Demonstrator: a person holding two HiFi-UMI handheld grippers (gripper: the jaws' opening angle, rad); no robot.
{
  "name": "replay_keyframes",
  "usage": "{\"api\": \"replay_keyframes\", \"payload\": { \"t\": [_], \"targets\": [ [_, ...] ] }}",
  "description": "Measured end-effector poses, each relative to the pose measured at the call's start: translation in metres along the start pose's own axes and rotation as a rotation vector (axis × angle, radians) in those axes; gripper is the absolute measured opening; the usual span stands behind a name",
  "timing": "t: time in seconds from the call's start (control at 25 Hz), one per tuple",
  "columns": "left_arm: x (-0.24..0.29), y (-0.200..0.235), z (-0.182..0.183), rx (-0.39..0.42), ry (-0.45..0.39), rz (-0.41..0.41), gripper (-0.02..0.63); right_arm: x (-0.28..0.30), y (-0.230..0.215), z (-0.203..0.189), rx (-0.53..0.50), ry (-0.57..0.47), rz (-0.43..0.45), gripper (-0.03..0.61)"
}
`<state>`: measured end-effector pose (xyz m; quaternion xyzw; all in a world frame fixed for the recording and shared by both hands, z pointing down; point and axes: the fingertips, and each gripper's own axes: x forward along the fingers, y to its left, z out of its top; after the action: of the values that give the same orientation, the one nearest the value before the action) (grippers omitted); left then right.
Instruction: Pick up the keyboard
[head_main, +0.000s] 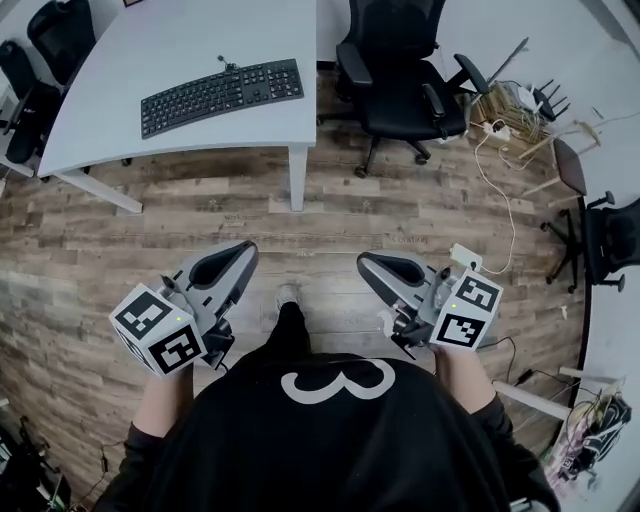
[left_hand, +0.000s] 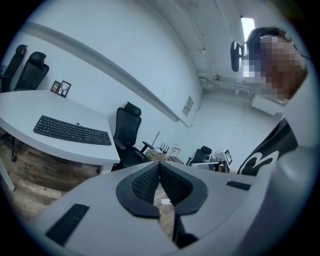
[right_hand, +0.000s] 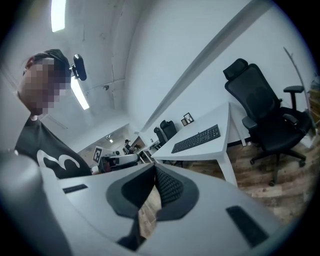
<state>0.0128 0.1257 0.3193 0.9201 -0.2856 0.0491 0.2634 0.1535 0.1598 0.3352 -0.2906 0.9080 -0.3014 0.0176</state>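
1. Shirt (head_main: 330, 440), black, fills the head view at 6 o'clock; both arms reach forward from it.
2. Floor (head_main: 330, 230) of wood planks lies between the person and the surface, so the task's thing is well apart from both hands.
3. Surface (head_main: 180, 50), pale and curved, sits at 11 o'clock in the head view, with a chair (head_main: 400, 70) beside it at 1 o'clock.
4. Keyboard (head_main: 222, 96) lies flat on the surface near its front edge. Its long axis runs roughly 9 to 3, with the right end tipped slightly away.
5. Left gripper (head_main: 248, 250) has its fingers closed on nothing; the keyboard lies almost at 12 o'clock from it.
6. Right gripper (head_main: 363, 262) also has its fingers pressed together and empty; the keyboard lies near 11 o'clock from it, farther off.
7. Judgement: the left hand is nearer, and both sets of fingers must open before taking the keyboard's two ends.
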Motion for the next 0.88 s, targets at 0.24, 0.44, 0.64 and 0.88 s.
{"api": "replay_keyframes", "payload": {
  "t": [0.24, 0.44, 0.64, 0.88],
  "targets": [
    [-0.023, 0.086, 0.048, -0.105, -0.101, 0.01, 0.013, 0.076, -0.018, 0.065, -0.053, 0.043, 0.017, 0.009],
    [-0.035, 0.119, 0.073, -0.098, -0.123, 0.035, 0.013, 0.107, -0.008, 0.096, -0.119, 0.031, 0.036, 0.009],
    [-0.038, 0.114, 0.079, -0.083, -0.124, 0.021, 0.014, 0.115, -0.008, 0.101, -0.117, 0.004, 0.046, 0.009],
    [-0.049, 0.12, 0.087, -0.122, -0.164, 0.03, 0.014, 0.118, -0.015, 0.102, -0.08, -0.005, 0.046, 0.009]
  ]
}}
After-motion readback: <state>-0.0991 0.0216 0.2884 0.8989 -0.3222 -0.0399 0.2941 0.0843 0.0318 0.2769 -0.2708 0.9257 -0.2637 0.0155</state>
